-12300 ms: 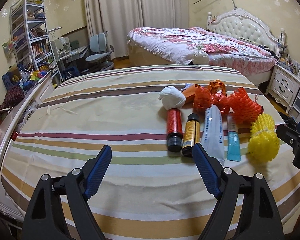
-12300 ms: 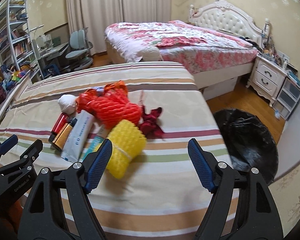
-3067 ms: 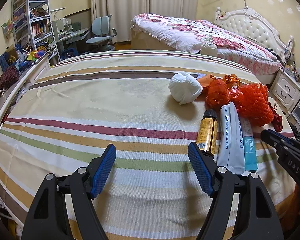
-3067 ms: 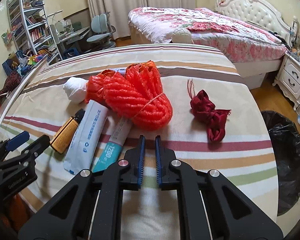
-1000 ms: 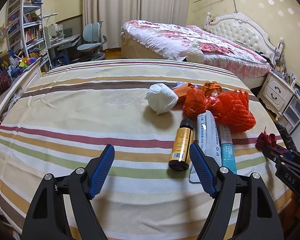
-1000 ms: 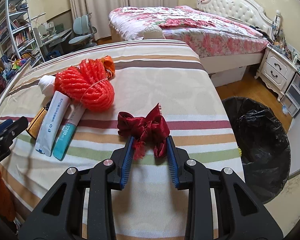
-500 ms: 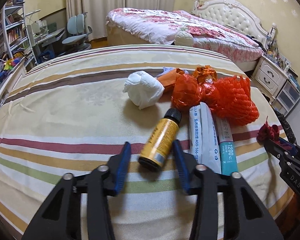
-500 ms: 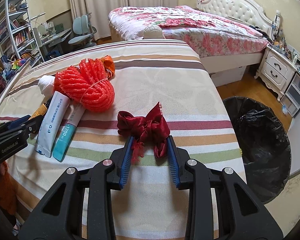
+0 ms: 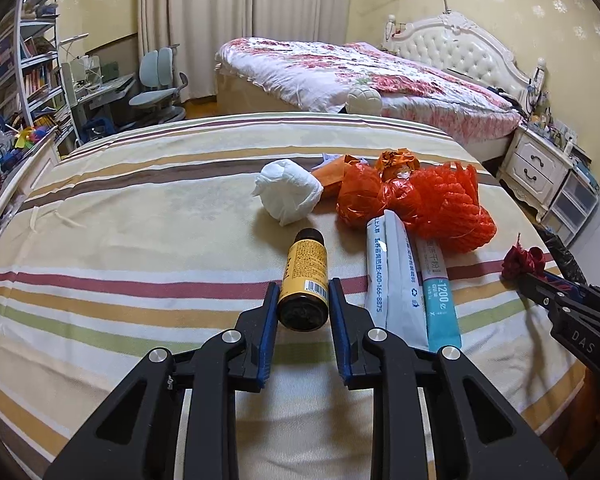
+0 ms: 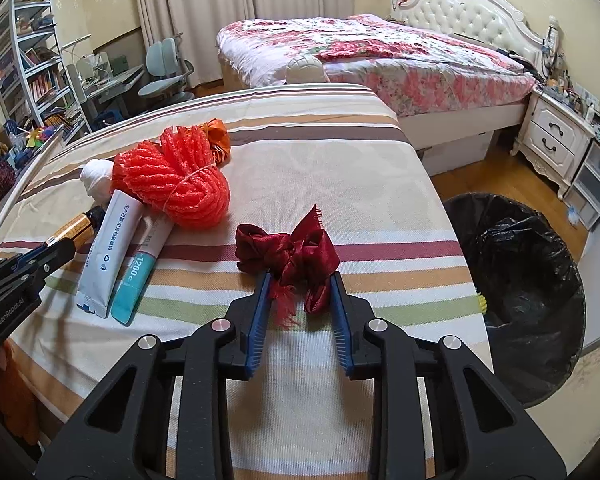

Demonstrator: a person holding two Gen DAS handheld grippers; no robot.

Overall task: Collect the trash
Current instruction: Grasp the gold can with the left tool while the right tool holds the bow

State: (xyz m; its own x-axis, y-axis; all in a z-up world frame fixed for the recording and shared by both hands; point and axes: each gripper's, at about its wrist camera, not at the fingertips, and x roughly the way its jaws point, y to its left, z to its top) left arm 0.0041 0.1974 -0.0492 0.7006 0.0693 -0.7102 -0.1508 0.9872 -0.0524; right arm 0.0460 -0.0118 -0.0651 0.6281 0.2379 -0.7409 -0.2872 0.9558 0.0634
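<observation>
A small yellow bottle (image 9: 305,268) with a dark cap lies on the striped bed cover (image 9: 140,220). My left gripper (image 9: 302,292) is shut on its base end, one pad on each side. Further right, a dark red cloth bow (image 10: 288,250) lies near the bed's edge. My right gripper (image 10: 300,280) holds it, its jaws closing, both pads against the fabric and loose tails hanging between them. From the left wrist view the bow (image 9: 522,258) shows at the right gripper's tips. From the right wrist view the bottle (image 10: 76,226) shows at the left gripper's tips.
Beside the bottle lie a white pouch (image 9: 392,276), a teal tube (image 9: 440,300), an orange foam net (image 9: 452,208), orange wrappers (image 9: 360,196) and a white wad (image 9: 288,196). A bin lined with a black bag (image 10: 520,280) stands on the floor right of the bed.
The left gripper moved forward over the yellow bottle and went from wide open to shut on it. The right gripper stayed in place around the red bow, narrowing slightly.
</observation>
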